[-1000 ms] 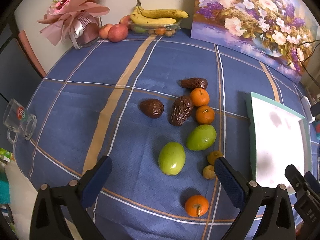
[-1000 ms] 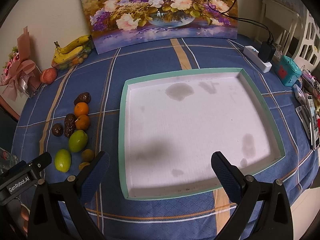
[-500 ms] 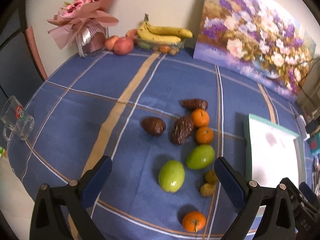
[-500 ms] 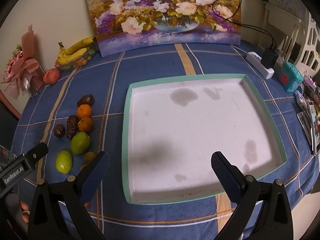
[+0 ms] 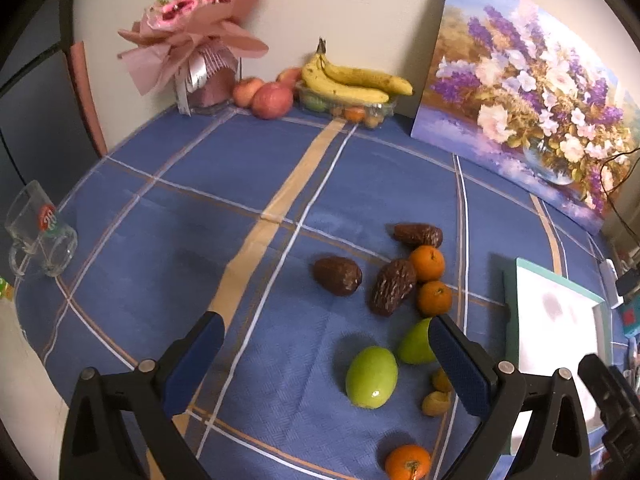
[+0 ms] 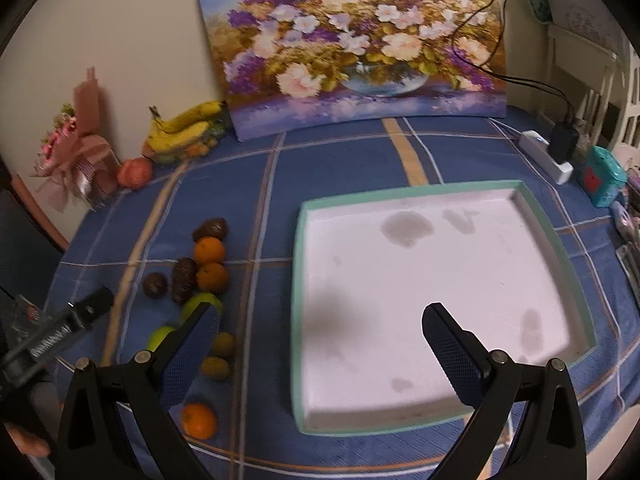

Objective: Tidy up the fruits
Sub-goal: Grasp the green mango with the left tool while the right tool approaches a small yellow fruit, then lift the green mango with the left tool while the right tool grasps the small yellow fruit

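Observation:
Loose fruit lies on the blue checked tablecloth: two green fruits (image 5: pixel 372 377), three oranges (image 5: pixel 426 264), three dark brown fruits (image 5: pixel 337 275) and two small yellow ones (image 5: pixel 435 403). The same cluster shows in the right wrist view (image 6: pixel 202 276). A white tray with a teal rim (image 6: pixel 298 320) lies right of the fruit and holds nothing. My left gripper (image 5: pixel 324 364) is open above the table's near edge, with the green fruits between its fingers. My right gripper (image 6: pixel 320 354) is open and empty over the tray's near part.
Bananas (image 5: pixel 352 80) on a clear box, red apples (image 5: pixel 272 100) and a pink bouquet (image 5: pixel 200 40) stand at the back wall. A flower painting (image 6: pixel 360 40) leans behind the tray. A glass mug (image 5: pixel 38 236) stands at far left. A power strip (image 6: pixel 546 156) lies at right.
Both grippers have pulled back and tilted up, so the fruit and the tray sit lower in view and more of the wall shows. Both stay open; no fruit has moved.

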The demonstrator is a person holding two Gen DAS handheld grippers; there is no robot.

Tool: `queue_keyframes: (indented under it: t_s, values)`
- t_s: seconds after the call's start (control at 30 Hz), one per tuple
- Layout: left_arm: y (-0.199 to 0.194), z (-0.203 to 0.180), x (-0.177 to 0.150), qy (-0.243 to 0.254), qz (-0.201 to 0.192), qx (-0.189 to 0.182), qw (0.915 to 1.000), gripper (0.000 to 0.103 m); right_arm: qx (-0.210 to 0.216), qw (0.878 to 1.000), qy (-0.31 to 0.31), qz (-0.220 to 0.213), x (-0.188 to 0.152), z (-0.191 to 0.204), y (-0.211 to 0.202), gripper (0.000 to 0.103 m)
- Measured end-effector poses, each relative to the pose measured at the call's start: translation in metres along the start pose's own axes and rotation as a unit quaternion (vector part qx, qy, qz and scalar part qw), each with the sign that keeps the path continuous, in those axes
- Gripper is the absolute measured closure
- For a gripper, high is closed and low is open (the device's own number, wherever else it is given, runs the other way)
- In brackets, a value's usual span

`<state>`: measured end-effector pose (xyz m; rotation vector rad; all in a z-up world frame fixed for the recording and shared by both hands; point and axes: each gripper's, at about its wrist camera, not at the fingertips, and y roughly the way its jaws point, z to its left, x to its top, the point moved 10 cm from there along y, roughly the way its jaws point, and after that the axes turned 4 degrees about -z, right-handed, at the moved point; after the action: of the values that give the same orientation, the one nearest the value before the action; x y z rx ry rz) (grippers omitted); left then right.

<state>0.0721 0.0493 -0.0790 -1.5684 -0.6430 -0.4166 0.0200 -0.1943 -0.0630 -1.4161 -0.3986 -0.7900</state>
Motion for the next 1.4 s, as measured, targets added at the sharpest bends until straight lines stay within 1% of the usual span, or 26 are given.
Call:
queue_keyframes:
  t_s: [0.1,0.17,0.2,0.23,0.3,0.37,0.4,0.43,0.47,0.53,0.57,0.83,0.97,1.17,1.27,1.33,1.4]
  values:
    - [0.009,-0.001,-0.008,-0.001,0.02,-0.001,0.9998,0.0,0.006,1.0,-0.019,-0.002,0.002,0.009,0.005,0.002]
    - [0.016,-0.002,-0.014,-0.002,0.035,-0.004,0.9994,0.002,0.006,1.0,-0.026,0.005,0.0,0.012,0.011,0.008]
    - [0.019,-0.003,-0.017,-0.002,0.043,-0.005,0.9991,0.002,0.008,1.0,-0.027,0.009,-0.001,0.013,0.013,0.015]
    - [0.022,-0.003,-0.02,-0.003,0.051,-0.007,0.9987,0.005,0.012,0.999,-0.026,0.014,-0.002,0.015,0.016,0.019]
    - [0.029,-0.005,-0.026,-0.005,0.069,-0.011,0.9976,0.01,0.022,0.999,-0.019,0.023,-0.004,0.017,0.022,0.019]
    - [0.037,-0.005,-0.034,-0.008,0.09,-0.006,0.9959,0.016,0.028,0.999,-0.013,0.031,-0.005,0.019,0.026,0.019]
    - [0.04,-0.006,-0.036,-0.012,0.099,-0.009,0.9949,0.018,0.027,0.999,-0.011,0.035,-0.006,0.019,0.028,0.019]
    - [0.043,-0.007,-0.04,-0.02,0.109,-0.018,0.9937,0.024,0.024,0.999,-0.009,0.041,-0.007,0.019,0.031,0.019]
    - [0.046,-0.009,-0.043,-0.026,0.118,-0.026,0.9923,0.027,0.022,0.999,-0.008,0.045,-0.008,0.018,0.033,0.019]
    - [0.05,-0.013,-0.048,-0.027,0.131,-0.03,0.9906,0.028,0.018,0.999,-0.006,0.05,-0.01,0.016,0.036,0.019]
    - [0.051,-0.014,-0.049,-0.026,0.134,-0.032,0.9901,0.032,0.018,0.999,-0.005,0.051,-0.01,0.016,0.036,0.019]
    - [0.057,-0.032,-0.06,-0.029,0.16,-0.062,0.9848,0.044,0.025,0.998,-0.011,0.058,-0.009,0.023,0.041,0.02]
    - [0.058,-0.037,-0.062,-0.029,0.168,-0.072,0.9827,0.061,0.027,0.998,-0.014,0.061,-0.009,0.026,0.043,0.02]
    - [0.06,-0.041,-0.066,-0.006,0.177,-0.061,0.9824,0.061,0.029,0.997,-0.012,0.068,-0.01,0.029,0.047,0.02]
    - [0.058,-0.036,-0.064,-0.025,0.175,-0.061,0.9823,0.061,0.031,0.997,-0.011,0.075,-0.012,0.031,0.05,0.02]
    - [0.06,-0.03,-0.057,-0.035,0.164,-0.045,0.9848,0.061,0.031,0.996,-0.012,0.082,-0.016,0.032,0.053,0.02]
    - [0.057,-0.016,-0.048,-0.059,0.146,-0.029,0.987,0.061,0.032,0.995,-0.014,0.089,-0.019,0.034,0.056,0.022]
